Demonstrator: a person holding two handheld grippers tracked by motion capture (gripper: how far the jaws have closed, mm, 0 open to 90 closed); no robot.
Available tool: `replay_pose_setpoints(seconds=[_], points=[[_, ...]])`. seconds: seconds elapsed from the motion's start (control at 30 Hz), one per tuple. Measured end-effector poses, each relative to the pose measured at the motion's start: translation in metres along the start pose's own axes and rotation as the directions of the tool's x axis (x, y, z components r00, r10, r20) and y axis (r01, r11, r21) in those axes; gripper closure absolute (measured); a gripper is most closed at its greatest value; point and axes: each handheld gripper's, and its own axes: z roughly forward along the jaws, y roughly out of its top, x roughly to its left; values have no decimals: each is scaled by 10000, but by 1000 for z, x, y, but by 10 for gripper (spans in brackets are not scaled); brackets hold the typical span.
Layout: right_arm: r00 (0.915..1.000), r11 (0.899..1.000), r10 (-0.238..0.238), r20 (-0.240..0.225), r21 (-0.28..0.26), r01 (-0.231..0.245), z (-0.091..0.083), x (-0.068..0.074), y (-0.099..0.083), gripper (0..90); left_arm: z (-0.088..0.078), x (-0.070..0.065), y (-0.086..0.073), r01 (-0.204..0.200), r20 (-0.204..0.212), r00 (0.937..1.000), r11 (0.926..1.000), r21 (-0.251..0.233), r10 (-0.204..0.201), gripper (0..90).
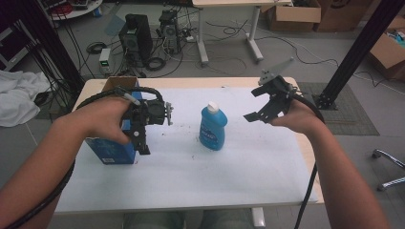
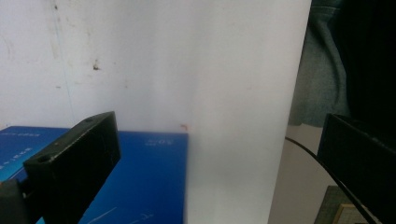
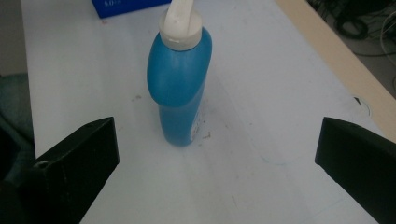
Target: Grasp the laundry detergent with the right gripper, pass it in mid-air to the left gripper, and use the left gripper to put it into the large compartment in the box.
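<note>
Cables, two computer towers and cardboard cartons crowd the grey floor behind a white-topped surface [image 1: 267, 167] with a pale wooden edge, where one blue plastic bottle with a white flip cap [image 1: 213, 126] stands upright near the middle and one blue cardboard box [image 1: 111, 149] sits towards the left. Two grippers are in play, one in each of the person's hands. The right gripper [image 1: 261, 104] hangs just to the right of the bottle, apart from it, its fingers spread wide; in the right gripper view the bottle [image 3: 179, 79] stands centred ahead between the two black fingers [image 3: 74, 163], neither of them touching it. The left gripper [image 1: 143, 138] hovers over the near right corner of the box with its fingers pointing down, and in the left gripper view those fingers [image 2: 74, 163] also stand wide apart and hold nothing, with the box top [image 2: 140, 182] below and the bare surface beyond. My reading is that the step in hand is the approach to the bottle with the right gripper, before any grasp. The next move would call for bringing the spread fingers forward around the bottle's body, low enough to avoid the narrow neck, then closing evenly so it does not tip.
</note>
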Motion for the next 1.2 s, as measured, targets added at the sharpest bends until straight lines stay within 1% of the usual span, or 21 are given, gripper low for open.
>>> replay_pose_setpoints(seconds=[0.03, 0.07, 0.13, 0.17, 0.27, 0.33, 0.37, 0.43, 0.53, 0.57, 0.63, 0.67, 0.73, 0.77, 0.83, 0.87, 0.9, 0.97, 1.07, 1.17, 1.2], points=[[9999, 9996, 116, 55, -264, -115, -1, 1, -5, 0, 0, 1, 0, -34, -19, 10000, 10000, -9, 34, 1], [9997, 9984, 242, 72, -518, -238, -1, 1, -10, 0, 1, 0, 0, 41, -10, 10000, 9999, -118, -41, 1], [9990, 9946, 377, 233, -978, -352, -1, 5, -20, 0, 2, 1, 0, -6, -6, 10000, 9999, -116, 6, 1], [9981, 9917, 435, 430, -1228, -379, -1, 7, -25, 0, 2, 1, 0, -27, -3, 10000, 9999, -113, 27, 1], [9964, 9801, 606, 593, -1925, -481, 4, 15, -40, 0, 2, 2, 1, -88, -12, 10000, 10000, -31, 88, 1], [9961, 9734, 697, 536, -2222, -561, 10, 20, -48, 0, 2, 3, 0, -80, -13, 10000, 10000, -57, 80, 1], [9952, 9693, 730, 658, -2396, -552, 14, 23, -53, 0, 1, 3, 0, -100, -14, 9999, 9999, -53, 100, 1], [9946, 9626, 822, 636, -2634, -627, 22, 27, -61, 0, 1, 3, 0, -71, -4, 10000, 9999, -76, 71, 1], [9928, 9556, 1004, 659, -2842, -778, 35, 31, -71, 0, 0, 4, -2, -111, -46, 9999, 9999, -53, 110, 1], [9931, 9548, 1001, 617, -2869, -785, 39, 32, -73, 0, 0, 4, -2, -111, -28, 9999, 9999, -48, 111, 1], [9928, 9515, 920, 772, -3006, -648, 45, 35, -76, 0, 1, 4, -3, -132, -48, 9999, 9999, -99, 132, 1], [9940, 9480, 891, 628, -3115, -653, 49, 36, -77, 0, 1, 3, -3, -125, -32, 9999, 9999, -67, 125, 1], [9940, 9468, 863, 671, -3159, -609, 57, 39, -79, 0, 2, 3, -3, -137, -30, 9999, 9999, -76, 137, 1], [9943, 9470, 869, 615, -3150, -633, 62, 40, -80, 0, 2, 3, -2, -169, -42, 9998, 9998, -62, 169, 1], [9942, 9486, 836, 676, -3110, -586, 72, 42, -82, 0, 2, 2, -3, -159, -32, 9999, 9998, -82, 158, 1], [9941, 9458, 894, 620, -3180, -652, 76, 42, -83, 0, 2, 2, -2, -167, -35, 9999, 9998, -65, 167, 1], [9930, 9430, 946, 707, -3261, -666, 80, 42, -85, 0, 2, 2, -3, -172, -54, 9998, 9998, -67, 172, 1], [9931, 9378, 1032, 560, -3381, -784, 88, 42, -88, 0, 2, 1, -3, -178, -63, 9998, 9998, -85, 177, 1], [9929, 9382, 1091, 480, -3349, -869, 102, 42, -91, 0, 0, 2, -3, -181, -88, 9998, 9997, -169, 179, 1], [9922, 9348, 1179, 411, -3417, -969, 114, 41, -92, 0, 0, 1, -3, -157, -120, 9998, 9997, -161, 155, 1], [9916, 9319, 1241, 372, -3475, -1036, 118, 41, -91, 0, 0, 1, -4, -141, -95, 9999, 9998, -153, 140, 1]])
